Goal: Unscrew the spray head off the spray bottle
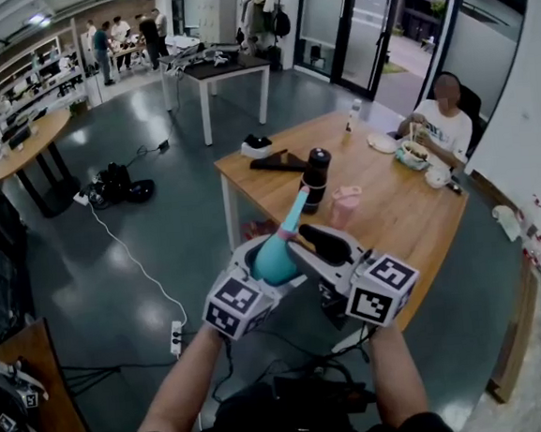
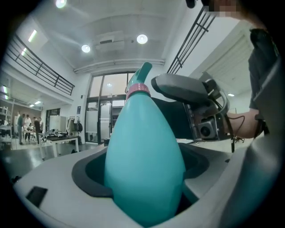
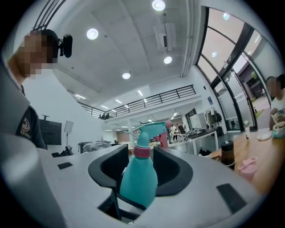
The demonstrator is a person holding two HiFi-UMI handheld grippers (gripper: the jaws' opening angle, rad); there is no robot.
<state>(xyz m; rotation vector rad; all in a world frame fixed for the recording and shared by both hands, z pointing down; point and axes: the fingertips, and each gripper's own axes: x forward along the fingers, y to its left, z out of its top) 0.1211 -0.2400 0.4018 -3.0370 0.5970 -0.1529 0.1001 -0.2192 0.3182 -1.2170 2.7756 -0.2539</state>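
A teal spray bottle (image 1: pixel 276 257) with a pink collar (image 1: pixel 285 232) is held in the air in front of me, its spray head (image 1: pixel 299 201) pointing up and away. My left gripper (image 1: pixel 267 265) is shut on the bottle's wide body (image 2: pixel 142 164), which fills the left gripper view. My right gripper (image 1: pixel 322 245) sits just right of the neck with its dark jaws apart. In the right gripper view the bottle (image 3: pixel 139 178) stands between the pads (image 3: pixel 176 171) with gaps on both sides, and the collar (image 3: pixel 142 152) and spray head (image 3: pixel 152 129) rise above them.
A wooden table (image 1: pixel 402 218) ahead holds a black bottle (image 1: pixel 316 180), a pink cup (image 1: pixel 345 206) and dishes; a person (image 1: pixel 441 125) sits at its far end. A white table (image 1: pixel 216 74) stands further back. A power strip (image 1: pixel 176 338) and cable lie on the floor.
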